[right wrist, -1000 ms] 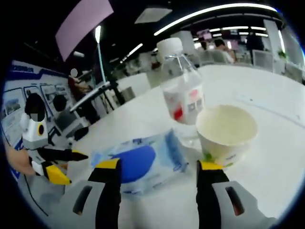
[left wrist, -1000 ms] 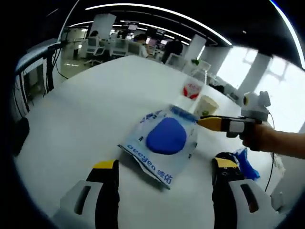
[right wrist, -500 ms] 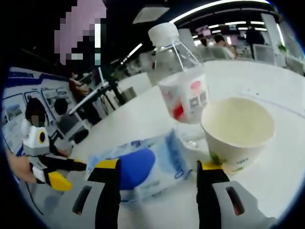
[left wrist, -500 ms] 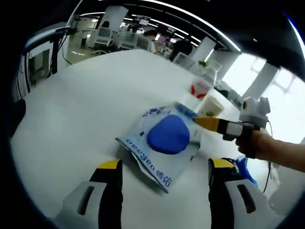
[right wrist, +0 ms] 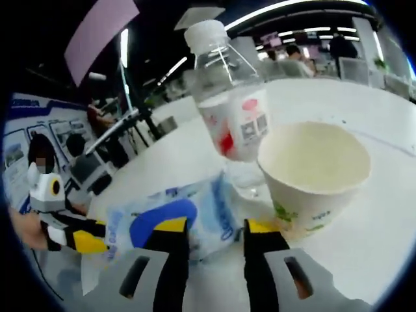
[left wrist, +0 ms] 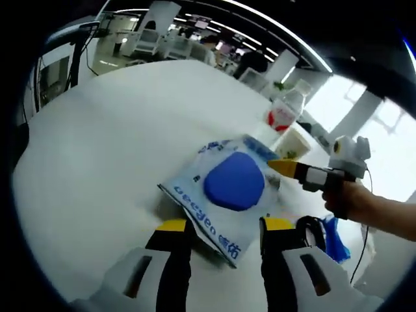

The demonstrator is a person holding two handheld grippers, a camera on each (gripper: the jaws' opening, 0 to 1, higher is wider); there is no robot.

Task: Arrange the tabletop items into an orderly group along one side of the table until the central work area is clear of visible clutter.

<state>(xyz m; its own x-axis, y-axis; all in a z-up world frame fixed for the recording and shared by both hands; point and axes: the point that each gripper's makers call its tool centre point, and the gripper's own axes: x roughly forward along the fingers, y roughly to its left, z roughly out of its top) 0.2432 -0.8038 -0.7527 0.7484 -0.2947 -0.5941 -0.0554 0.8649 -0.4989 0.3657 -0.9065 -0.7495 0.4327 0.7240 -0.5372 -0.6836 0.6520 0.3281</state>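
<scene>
On the white tabletop (left wrist: 97, 149) lies a flat plastic pouch (left wrist: 224, 188) with a blue shape printed on it. In the left gripper view, the left gripper (left wrist: 221, 229) has its fingers narrowed around the pouch's near edge, though I cannot tell whether they actually pinch it. The right gripper (left wrist: 281, 167) comes in from the right of that view, its yellow tip at the pouch's far corner, held by a hand (left wrist: 348, 200).

In the right gripper view, the right gripper (right wrist: 211, 229) has its fingers drawn close together over the pouch (right wrist: 175, 218); a real grip cannot be confirmed. Just beyond the pouch stand a bottle (right wrist: 227, 97) with a white cap and a paper cup (right wrist: 312, 172), side by side and upright. A blue object (left wrist: 333, 235) lies near the left fingers.
</scene>
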